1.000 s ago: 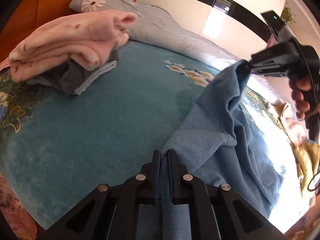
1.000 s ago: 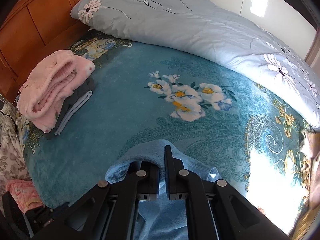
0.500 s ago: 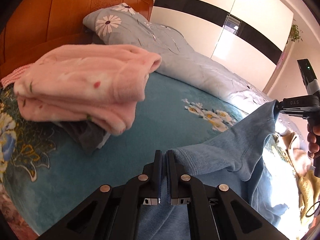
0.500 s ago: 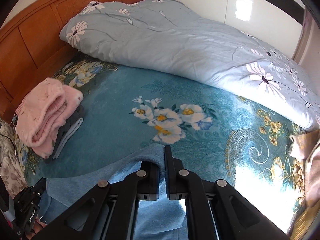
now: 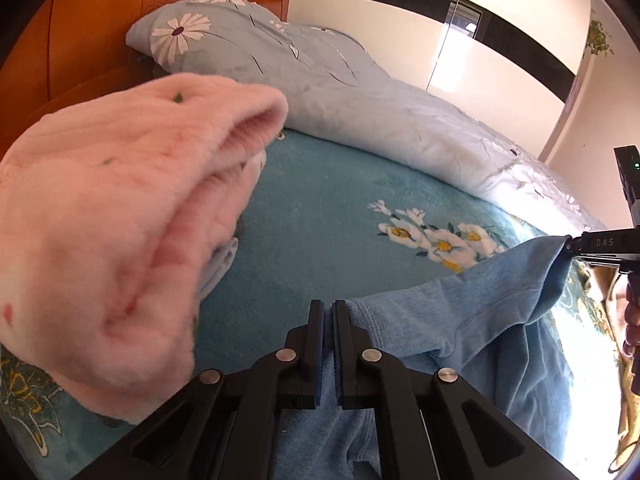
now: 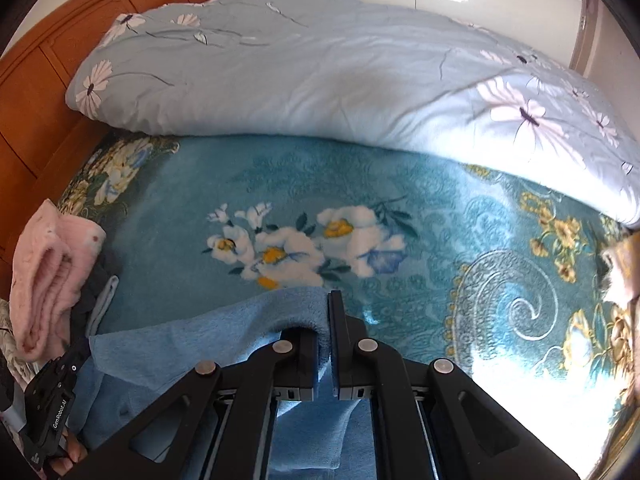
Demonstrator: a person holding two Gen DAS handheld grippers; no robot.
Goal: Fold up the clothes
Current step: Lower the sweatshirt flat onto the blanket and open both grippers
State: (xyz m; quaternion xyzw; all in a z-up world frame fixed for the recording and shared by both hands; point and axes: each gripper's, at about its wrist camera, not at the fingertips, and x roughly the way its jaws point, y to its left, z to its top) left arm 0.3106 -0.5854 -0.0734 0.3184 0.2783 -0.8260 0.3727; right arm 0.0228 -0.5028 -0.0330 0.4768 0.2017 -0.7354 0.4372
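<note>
A light blue fleece garment [image 5: 460, 328] hangs stretched between my two grippers above the teal bed blanket. My left gripper [image 5: 328, 312] is shut on one edge of it. My right gripper [image 6: 326, 312] is shut on another edge, with the cloth [image 6: 200, 344] draped over its left finger. In the left wrist view the right gripper [image 5: 570, 245] shows at the far right, pinching the cloth's corner. In the right wrist view the left gripper [image 6: 82, 350] shows at the lower left.
A folded pink fleece [image 5: 120, 232] on darker folded clothes sits close to my left gripper, also seen in the right wrist view [image 6: 48, 280]. A light blue flowered duvet [image 6: 340, 72] lies along the back. A wooden headboard [image 5: 100, 20] is at left. Yellowish clothes [image 6: 624, 268] lie at right.
Both grippers have moved apart, stretching the blue garment wider. My left gripper has moved closer to the pink pile, which now fills the left of its view.
</note>
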